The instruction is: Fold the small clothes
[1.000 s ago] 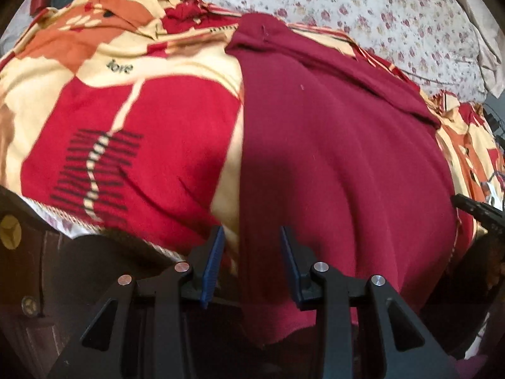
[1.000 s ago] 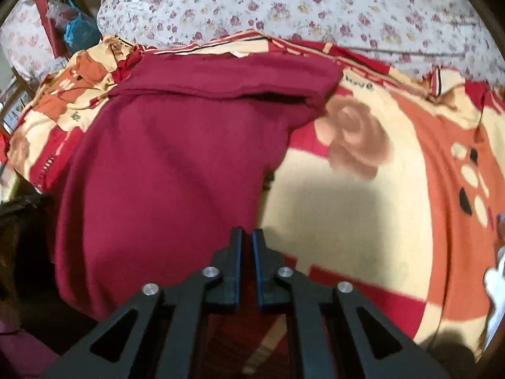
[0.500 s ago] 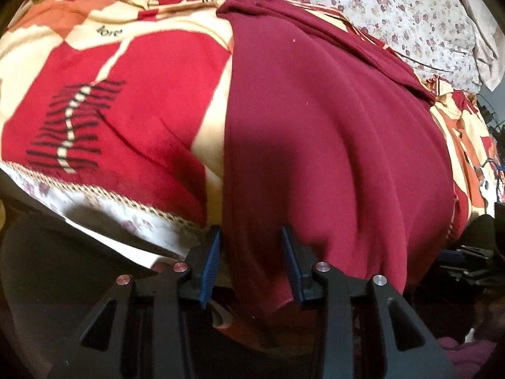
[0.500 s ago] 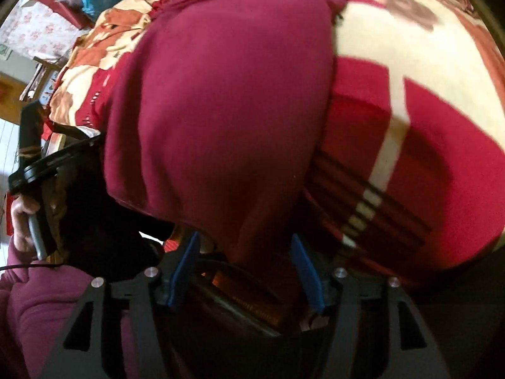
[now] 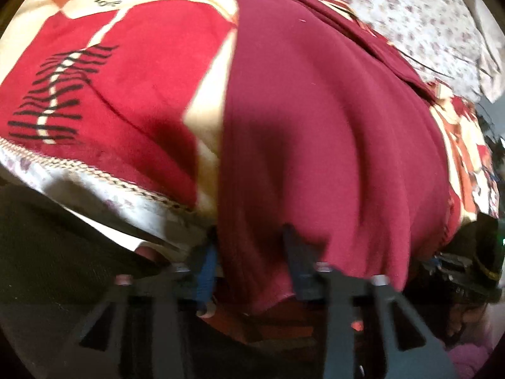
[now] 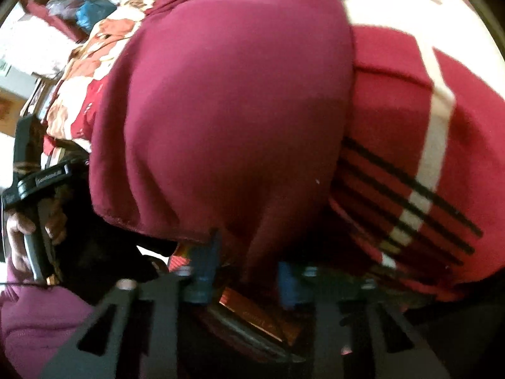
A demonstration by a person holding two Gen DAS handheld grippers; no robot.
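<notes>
Left wrist view: the maroon garment (image 5: 315, 126) lies spread over a red and cream blanket (image 5: 126, 79) on the bed, running from the upper middle of the frame down to the bottom edge, where its hem hangs over the side of the bed. A floral sheet (image 5: 426, 15) shows at the upper right. The left claw (image 5: 249, 271) points steeply down at the lower centre. Its jaws stand apart astride the hem's left corner and are closing on it, with cloth filling the gap between them. The picture is smeared, so I cannot tell if the pads already bite.

Right wrist view: the same garment (image 6: 236, 110) fills the middle of the frame, with the blanket (image 6: 410, 110) to the right. The right claw (image 6: 246, 271) is also tipped well down at the lower centre. Its jaws are apart and closing, and a fold of the hem hangs between them. At the left edge the person's left hand (image 6: 19, 233) grips the other tool's handle above a pink sleeve (image 6: 38, 325).

Likely trouble: either claw may pinch only one layer, or catch the blanket edge along with the hem. The fold would then drag the bedding or come out crooked. The right claw sits on a bunched fold, not on a clean corner, so its side may lift unevenly.
</notes>
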